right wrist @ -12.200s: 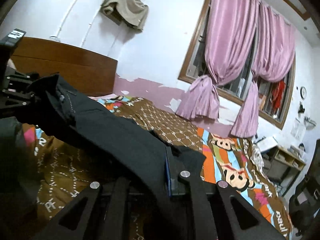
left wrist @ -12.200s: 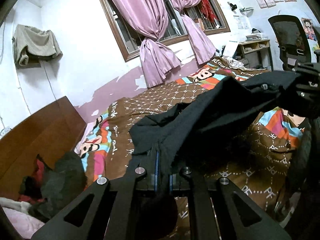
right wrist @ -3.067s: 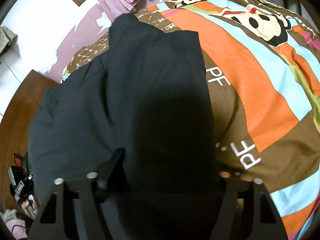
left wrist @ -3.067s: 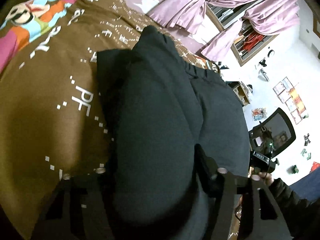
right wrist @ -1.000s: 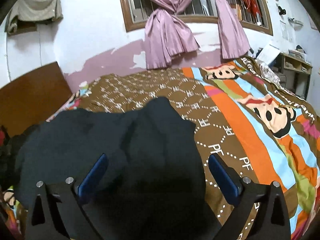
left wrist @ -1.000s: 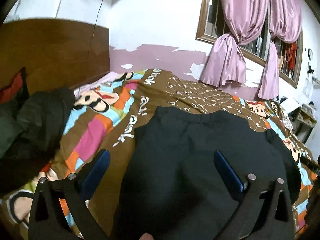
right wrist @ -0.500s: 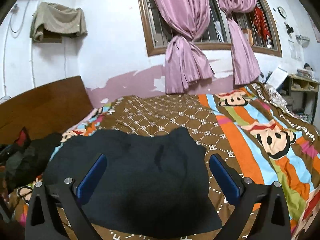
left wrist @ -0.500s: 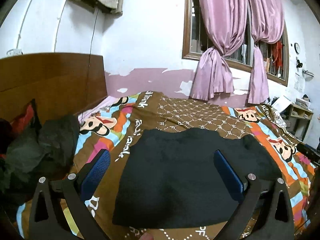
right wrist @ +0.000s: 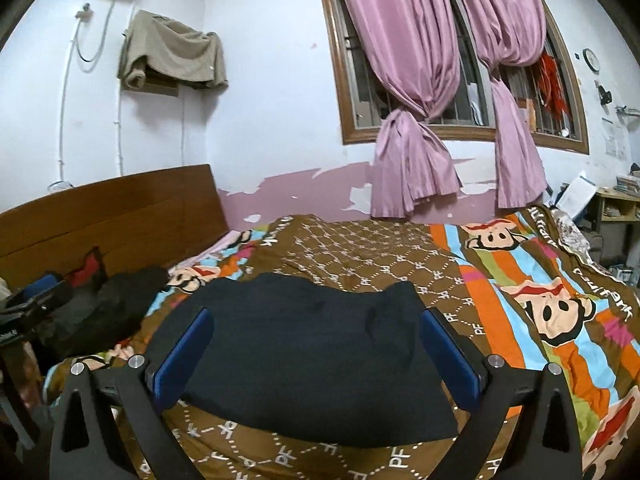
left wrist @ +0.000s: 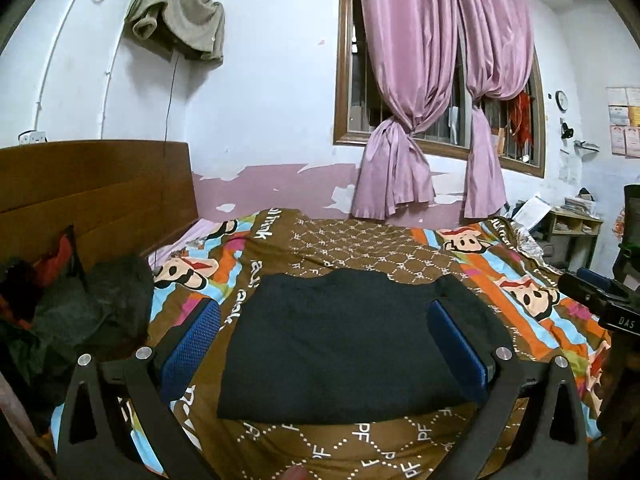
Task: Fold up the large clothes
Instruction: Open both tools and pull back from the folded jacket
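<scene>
Lying flat on the bed (left wrist: pixel 360 248), the dark garment (left wrist: pixel 344 344) forms a folded rectangle near the front edge of the patterned brown and striped bedspread (right wrist: pixel 520 280). Your left gripper (left wrist: pixel 324 344) is released: its blue-padded jaws stand wide apart, above the garment and clear of the fabric. Your right gripper (right wrist: pixel 316 352) is likewise released, jaws spread wide, holding nothing, with the dark garment (right wrist: pixel 304 356) visible between them. In the right wrist view, the garment's far right corner shows a small raised wrinkle; the near edge lies fairly straight across the bedspread. From the left wrist view you see the right gripper body at the right edge of the frame, beside the bed. A heap of dark clothes (left wrist: pixel 80 312) sits at the left, against the wooden headboard (left wrist: pixel 92 192). Pink curtains (right wrist: pixel 412 120) hang knotted at the window behind the bed, and a beige cloth (right wrist: pixel 172 56) hangs high on the wall
</scene>
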Tool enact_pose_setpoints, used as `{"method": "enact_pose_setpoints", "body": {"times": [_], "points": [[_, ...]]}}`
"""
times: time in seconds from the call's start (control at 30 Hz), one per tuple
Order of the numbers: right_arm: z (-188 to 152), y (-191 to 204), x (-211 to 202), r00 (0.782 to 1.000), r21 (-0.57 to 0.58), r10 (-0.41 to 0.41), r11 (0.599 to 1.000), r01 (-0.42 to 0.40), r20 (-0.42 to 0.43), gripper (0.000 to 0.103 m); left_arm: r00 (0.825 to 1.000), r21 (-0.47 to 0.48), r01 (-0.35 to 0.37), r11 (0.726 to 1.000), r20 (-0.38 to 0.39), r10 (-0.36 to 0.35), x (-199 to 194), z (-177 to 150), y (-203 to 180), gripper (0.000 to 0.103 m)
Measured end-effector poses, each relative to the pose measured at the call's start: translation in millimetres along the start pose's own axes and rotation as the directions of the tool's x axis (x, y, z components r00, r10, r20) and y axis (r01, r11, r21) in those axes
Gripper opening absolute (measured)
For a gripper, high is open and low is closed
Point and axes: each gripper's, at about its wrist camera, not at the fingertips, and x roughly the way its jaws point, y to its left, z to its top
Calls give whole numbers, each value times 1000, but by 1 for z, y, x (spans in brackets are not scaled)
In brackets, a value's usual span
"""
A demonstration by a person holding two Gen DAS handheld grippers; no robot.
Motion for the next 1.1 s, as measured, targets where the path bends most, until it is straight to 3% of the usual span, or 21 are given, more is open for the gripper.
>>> {"method": "enact_pose_setpoints", "body": {"times": [0.4, 0.8, 1.1], "points": [[-23, 40, -38, 999, -35, 32, 999, -32, 1, 103, 1000, 17, 7, 1000, -12, -7, -41, -25, -11, 102], [-71, 53, -51, 998, -68, -59, 996, 61, 33, 103, 1000, 15, -7, 1000, -19, 7, -51, -75, -10, 102], [-96, 46, -46, 996, -65, -92, 994, 93, 16, 103, 997, -12, -8, 1000, -73, 7, -44, -105, -3, 102]]}}
